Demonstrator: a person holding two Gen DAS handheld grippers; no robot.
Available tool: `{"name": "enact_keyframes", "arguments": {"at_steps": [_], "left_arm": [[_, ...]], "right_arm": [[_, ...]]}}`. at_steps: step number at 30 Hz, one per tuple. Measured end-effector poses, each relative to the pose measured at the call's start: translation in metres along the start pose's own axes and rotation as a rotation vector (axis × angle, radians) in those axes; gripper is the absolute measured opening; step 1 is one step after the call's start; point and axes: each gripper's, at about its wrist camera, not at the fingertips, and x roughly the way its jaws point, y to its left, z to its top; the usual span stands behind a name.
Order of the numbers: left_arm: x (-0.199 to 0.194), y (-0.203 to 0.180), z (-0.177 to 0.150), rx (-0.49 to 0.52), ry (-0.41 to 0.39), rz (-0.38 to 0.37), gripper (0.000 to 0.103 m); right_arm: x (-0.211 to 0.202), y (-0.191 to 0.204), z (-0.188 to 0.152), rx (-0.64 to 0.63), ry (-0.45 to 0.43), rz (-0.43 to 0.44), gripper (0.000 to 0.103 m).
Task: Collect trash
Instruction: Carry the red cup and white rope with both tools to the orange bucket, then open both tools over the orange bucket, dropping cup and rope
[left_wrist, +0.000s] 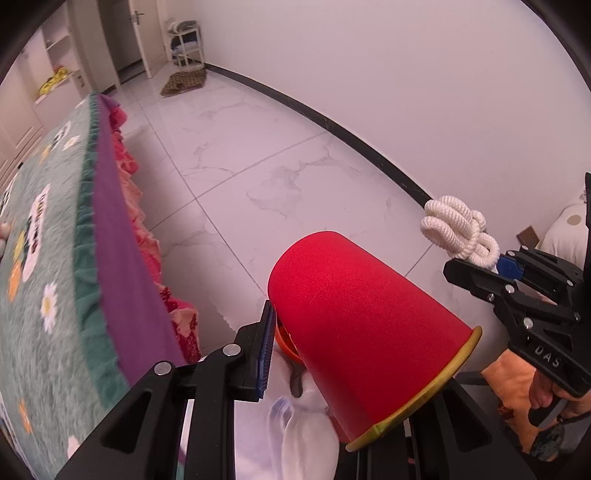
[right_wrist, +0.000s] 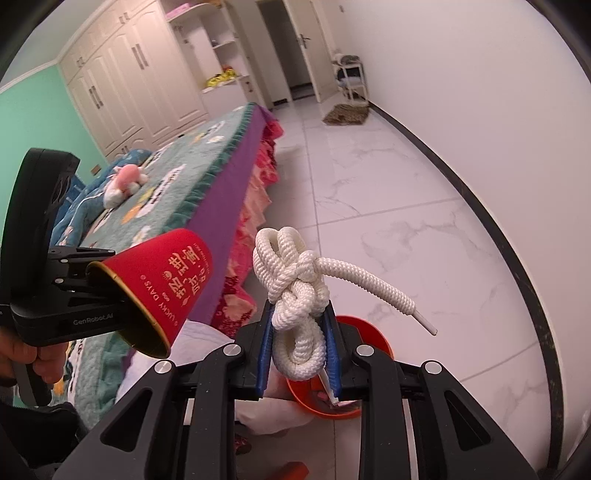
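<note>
2 items are picked up, none binned yet: left gripper (left_wrist: 295, 332) clamps the red paper cup (left_wrist: 354, 325), right gripper (right_wrist: 299, 350) pinches the knotted white rope (right_wrist: 295, 280), both over the orange bin (right_wrist: 373, 332) on the floor; dropping remains.

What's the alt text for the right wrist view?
The right gripper is shut on a knotted white rope above an orange bin on the tiled floor. At left, the left gripper holds a red paper cup beside the bed.
</note>
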Motion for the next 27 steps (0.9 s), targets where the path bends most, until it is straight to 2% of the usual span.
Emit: {"name": "enact_keyframes", "arguments": {"at_steps": [7, 17, 20, 27], "left_arm": [[0.036, -0.016, 0.015, 0.03, 0.049, -0.023, 0.024], [0.061, -0.006, 0.018, 0.009, 0.106, -0.005, 0.024], [0.069, -0.004, 0.021, 0.001, 0.119, -0.005, 0.024], [0.083, -0.015, 0.025, 0.018, 0.143, -0.011, 0.024]], "right_arm": [[0.028, -0.027, -0.007, 0.044, 0.052, -0.015, 0.025], [0.088, -0.034, -0.005, 0.059, 0.133, -0.023, 0.029], [0.096, -0.037, -0.006, 0.068, 0.141, -0.029, 0.035], [0.095, -0.043, -0.006, 0.082, 0.134, -0.04, 0.035]]}}
